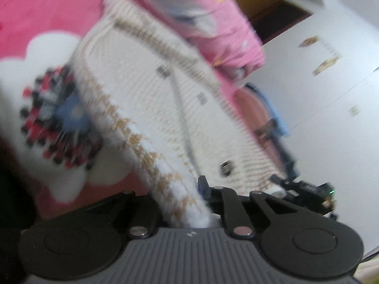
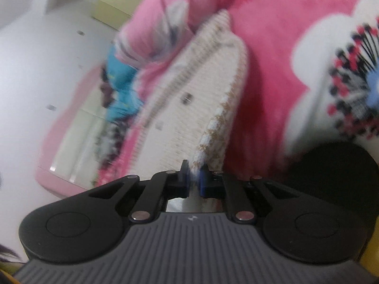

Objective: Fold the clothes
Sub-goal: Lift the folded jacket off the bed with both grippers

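Note:
A cream knit cardigan (image 1: 146, 90) with dark buttons and a tan-patterned edge lies stretched over a pink blanket. In the left wrist view its patterned edge runs down into my left gripper (image 1: 189, 203), which is shut on the cloth. The fabric covers one finger, and the other finger's blue pad (image 1: 203, 187) shows beside it. In the right wrist view the same cardigan (image 2: 196, 82) hangs taut from my right gripper (image 2: 194, 181). That gripper's blue pads press a corner of the patterned edge between them. Both views are blurred.
The pink blanket (image 1: 47, 11) bears a large white flower print (image 2: 331, 66). A pink quilt (image 1: 213, 19) is bunched behind the cardigan. A blue cloth (image 2: 120, 87) and a pink bed frame (image 2: 54, 142) lie beyond, before white walls. A black device with a green light (image 1: 308, 189) sits at the cardigan's far corner.

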Action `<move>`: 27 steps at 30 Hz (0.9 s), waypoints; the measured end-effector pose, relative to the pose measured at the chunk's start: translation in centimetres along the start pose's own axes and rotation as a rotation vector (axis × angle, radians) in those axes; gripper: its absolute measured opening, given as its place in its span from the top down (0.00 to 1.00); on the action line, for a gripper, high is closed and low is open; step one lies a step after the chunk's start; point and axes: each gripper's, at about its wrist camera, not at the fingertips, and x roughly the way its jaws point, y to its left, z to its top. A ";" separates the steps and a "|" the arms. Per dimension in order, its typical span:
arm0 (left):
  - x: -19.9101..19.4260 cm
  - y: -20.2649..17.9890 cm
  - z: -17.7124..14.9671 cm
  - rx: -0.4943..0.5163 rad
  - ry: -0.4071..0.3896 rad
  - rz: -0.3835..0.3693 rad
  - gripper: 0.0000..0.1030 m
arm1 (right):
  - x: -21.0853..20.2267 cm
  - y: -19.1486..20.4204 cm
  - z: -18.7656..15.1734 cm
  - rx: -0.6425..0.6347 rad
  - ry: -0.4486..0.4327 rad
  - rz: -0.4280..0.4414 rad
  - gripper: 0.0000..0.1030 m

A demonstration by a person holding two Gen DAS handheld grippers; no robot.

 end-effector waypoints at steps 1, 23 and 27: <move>-0.2 -0.4 0.5 0.001 -0.015 -0.016 0.89 | -0.3 0.5 0.4 -0.004 -0.015 0.023 0.94; 3.2 -2.7 19.3 0.141 -0.155 -0.095 0.89 | 7.5 7.3 16.9 -0.147 -0.078 0.281 0.94; 6.4 -0.9 24.7 0.166 -0.156 -0.057 0.89 | 11.6 6.7 21.5 -0.139 -0.065 0.296 0.94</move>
